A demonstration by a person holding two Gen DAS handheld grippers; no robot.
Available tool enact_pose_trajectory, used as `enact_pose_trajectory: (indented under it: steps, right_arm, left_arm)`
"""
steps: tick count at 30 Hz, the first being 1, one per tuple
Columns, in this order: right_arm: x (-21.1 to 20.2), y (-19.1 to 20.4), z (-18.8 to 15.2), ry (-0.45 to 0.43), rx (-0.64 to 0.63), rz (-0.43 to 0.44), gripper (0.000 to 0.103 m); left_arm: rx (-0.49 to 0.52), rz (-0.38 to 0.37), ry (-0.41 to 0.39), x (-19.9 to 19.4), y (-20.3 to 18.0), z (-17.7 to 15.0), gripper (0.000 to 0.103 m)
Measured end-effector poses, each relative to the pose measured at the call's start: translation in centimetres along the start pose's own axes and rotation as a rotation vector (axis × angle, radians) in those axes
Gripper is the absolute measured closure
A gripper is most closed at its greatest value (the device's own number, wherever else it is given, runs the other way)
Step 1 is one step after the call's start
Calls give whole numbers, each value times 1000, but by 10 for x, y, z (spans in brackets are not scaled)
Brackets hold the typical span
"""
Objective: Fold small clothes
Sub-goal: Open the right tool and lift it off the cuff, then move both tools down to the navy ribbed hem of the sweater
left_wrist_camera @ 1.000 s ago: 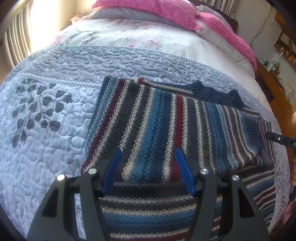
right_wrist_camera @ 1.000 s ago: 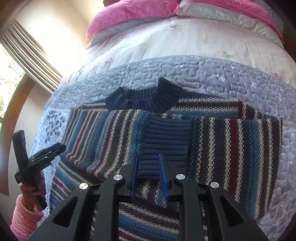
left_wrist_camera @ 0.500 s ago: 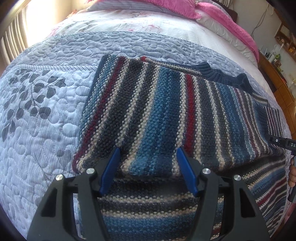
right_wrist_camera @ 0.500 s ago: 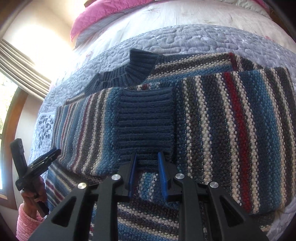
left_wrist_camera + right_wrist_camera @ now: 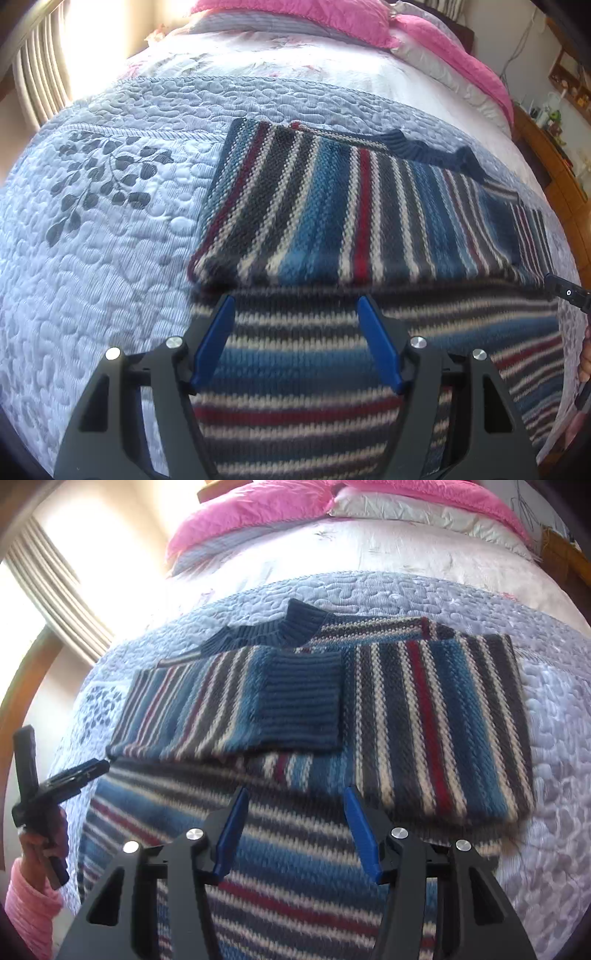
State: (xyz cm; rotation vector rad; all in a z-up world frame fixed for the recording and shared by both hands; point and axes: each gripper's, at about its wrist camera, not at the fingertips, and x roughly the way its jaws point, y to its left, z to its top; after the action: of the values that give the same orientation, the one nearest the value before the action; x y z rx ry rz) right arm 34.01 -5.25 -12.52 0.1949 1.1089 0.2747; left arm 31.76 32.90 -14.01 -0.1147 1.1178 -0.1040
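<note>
1. Both tools hover with nothing in them — the left gripper (image 5: 295, 339) has its blue fingers spread wide over the sweater (image 5: 369, 221), and the right gripper (image 5: 295, 830) is likewise released, jaws apart above the striped body.

2. The sweater lies flat on the quilt (image 5: 110, 240), collar (image 5: 280, 631) toward the pillows (image 5: 258, 517). Both sleeves are folded in across the chest — the right view shows the navy cuff (image 5: 303, 705) lying in the middle, just beside the other sleeve's edge.

3. First risk, as I judge it: the next grab probably comes at the hem, and thick knit bunches. If a jaw pinches only the top layer, the back stays on the quilt and the fold comes up lopsided.

4. Second risk: those sleeves only rest there, nothing pins them. Lift the lower half too fast or drag it and they could slide off the chest and open out again.

5. Third: uneven hands. The left gripper sits near the sweater's left edge, the right nearer the centre — raise from those spots and one corner sags, skewing the fold line.

6. Fourth: the quilt is soft and puckered. A low jaw might catch it along with the wool and pull both.

7. The near hem is blurred in both views, so I cannot tell how flat it lies.
</note>
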Motion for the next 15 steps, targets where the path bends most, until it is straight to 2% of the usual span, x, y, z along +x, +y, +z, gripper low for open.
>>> enact_pose_trajectory:
  steps: [7, 10, 15]
  right_arm:
    - [-27, 7, -108, 30, -31, -52, 48]
    - [-43, 7, -140, 10, 1, -55, 48]
    - [-63, 6, -182, 0, 38, -68, 47]
  left_arm:
    - [14, -30, 12, -48, 5, -89, 33]
    - [43, 8, 24, -58, 2, -121, 33]
    - [49, 16, 36, -72, 5, -165, 30]
